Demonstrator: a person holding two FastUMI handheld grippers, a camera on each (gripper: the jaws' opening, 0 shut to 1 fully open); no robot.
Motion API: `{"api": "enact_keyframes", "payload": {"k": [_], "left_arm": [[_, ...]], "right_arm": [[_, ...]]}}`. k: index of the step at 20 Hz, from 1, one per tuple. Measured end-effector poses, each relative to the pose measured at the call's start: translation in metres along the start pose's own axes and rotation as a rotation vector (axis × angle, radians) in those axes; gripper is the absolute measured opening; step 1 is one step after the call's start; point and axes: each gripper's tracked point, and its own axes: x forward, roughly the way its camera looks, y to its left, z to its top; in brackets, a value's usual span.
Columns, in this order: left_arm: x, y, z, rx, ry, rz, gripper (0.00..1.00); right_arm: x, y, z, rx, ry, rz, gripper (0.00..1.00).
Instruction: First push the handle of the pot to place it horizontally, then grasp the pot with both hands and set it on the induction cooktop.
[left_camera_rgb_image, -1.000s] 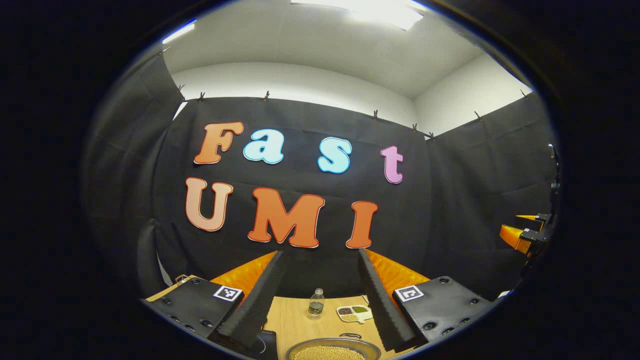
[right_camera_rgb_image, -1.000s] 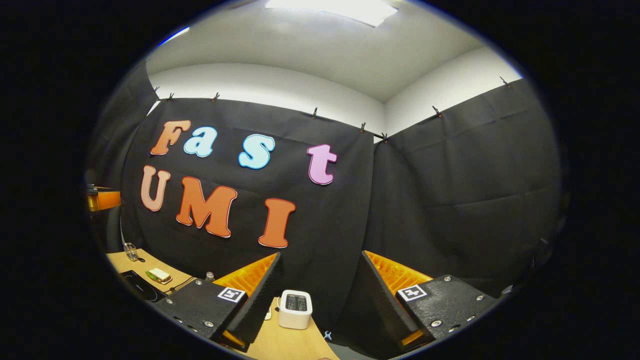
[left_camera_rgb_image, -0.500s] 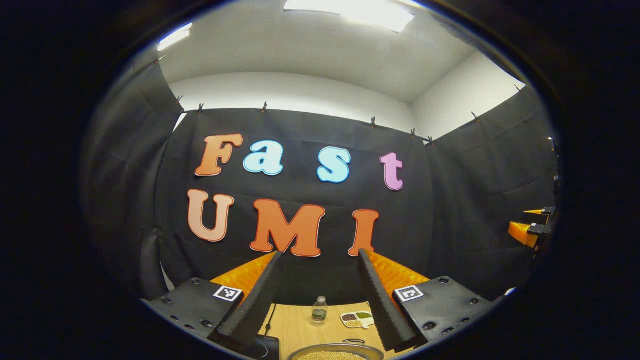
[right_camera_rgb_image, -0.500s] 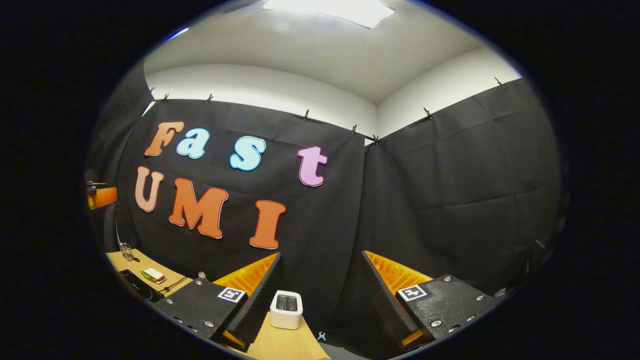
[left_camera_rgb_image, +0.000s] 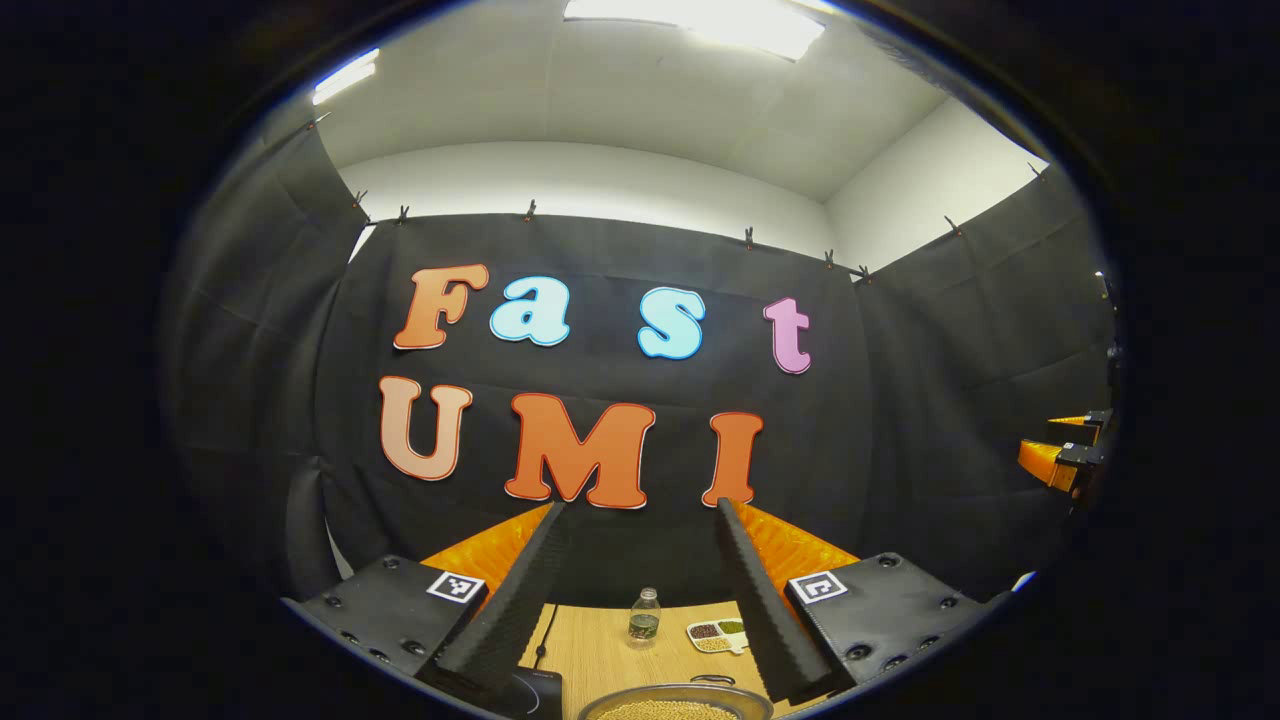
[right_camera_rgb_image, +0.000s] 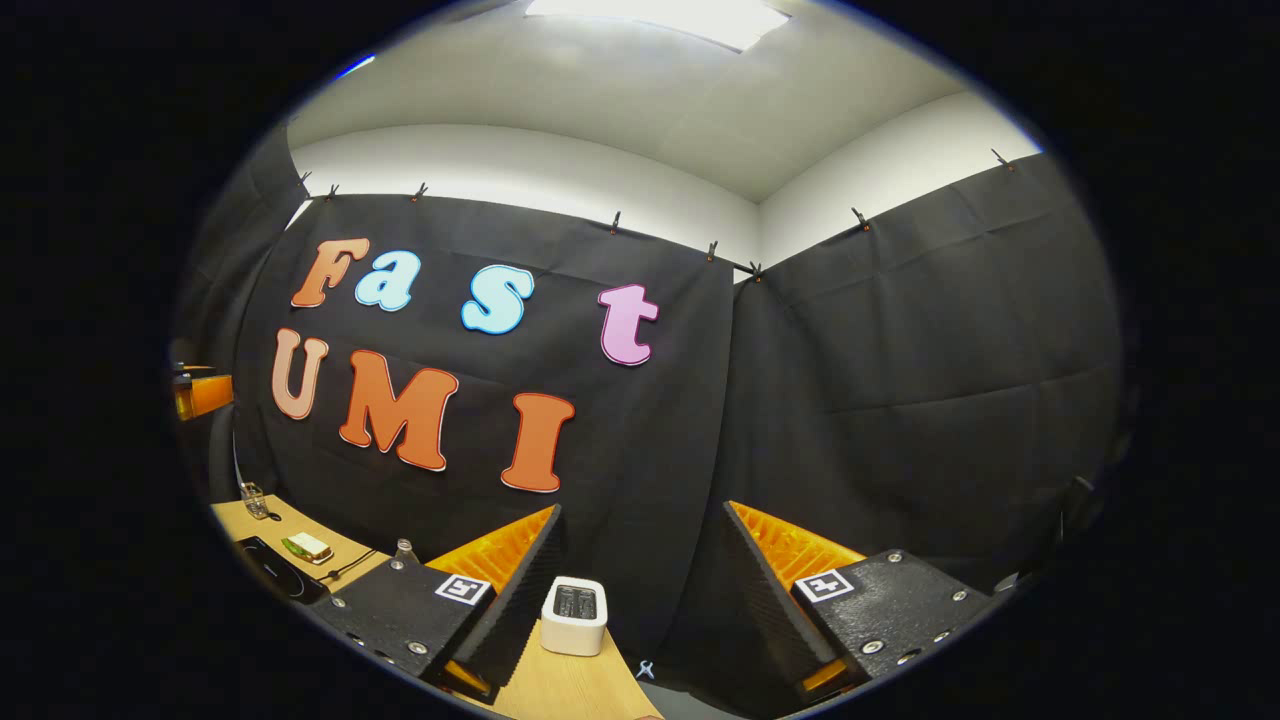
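Task barely begun: left gripper and right gripper both spread, empty, raised. Round metal pot of yellowish grains (handle probably untouched) on wooden table below left gripper; cooktop placement remains.

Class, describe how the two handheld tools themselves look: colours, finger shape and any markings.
Both match. The left tool has two long black ribbed fingers, orange ribbed backing behind them and black bolted blocks, each carrying a square black-and-white marker. The right tool shows the same black fingers, orange backing and markers.
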Motion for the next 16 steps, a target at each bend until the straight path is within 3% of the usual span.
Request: {"api": "enact_keyframes", "payload": {"k": [6,11,12,16], "left_arm": [[0.002,-0.014,-0.024,0.000,0.073,-0.031,0.87],[0.001,-0.015,-0.066,-0.041,0.209,-0.021,0.15],[-0.001,-0.023,-0.076,-0.076,0.251,-0.045,0.07],[-0.019,-0.031,-0.144,-0.166,0.497,-0.039,0.05]], "right_arm": [[0.005,0.000,-0.009,0.002,0.009,0.013,0.95],[0.008,0.000,-0.018,0.003,0.018,0.029,0.95],[0.008,0.000,-0.019,0.003,0.020,0.032,0.95],[0.011,-0.002,-0.026,0.009,0.026,0.048,0.95]]}}
